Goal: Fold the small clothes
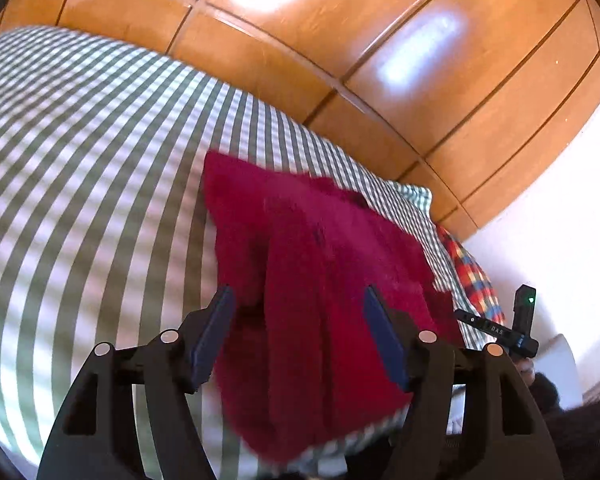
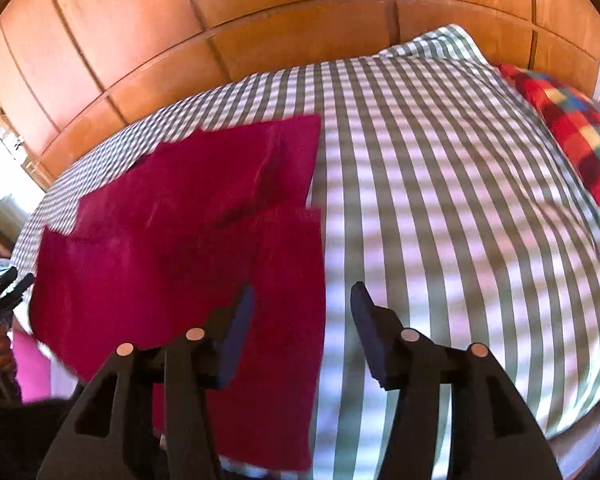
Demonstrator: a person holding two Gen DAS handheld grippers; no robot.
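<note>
On the green-and-white checked bedspread [image 2: 440, 184] a crimson garment [image 2: 188, 240] was laid flat, partly folded, its fabric fuzzy. The left gripper [image 1: 298, 300] and right gripper [image 2: 302, 300] were held apart, clamping nothing. "DAS" was printed on a black device [image 1: 500, 332] nearby.

— What is seen around the checked bedsheet [image 2: 440, 184]?

— Green and white checks are spread over the whole bed. Behind the bedsheet, a wall of glossy wooden wardrobe panels [image 1: 440, 92] is seen, with bright glare reflected on them.

— And at the sheet's edge?

— A red plaid pillow [image 2: 576, 136] with yellow and blue squares is laid at its far right corner, touching it. A white wall [image 1: 560, 216] is seen beyond that pillow.
</note>
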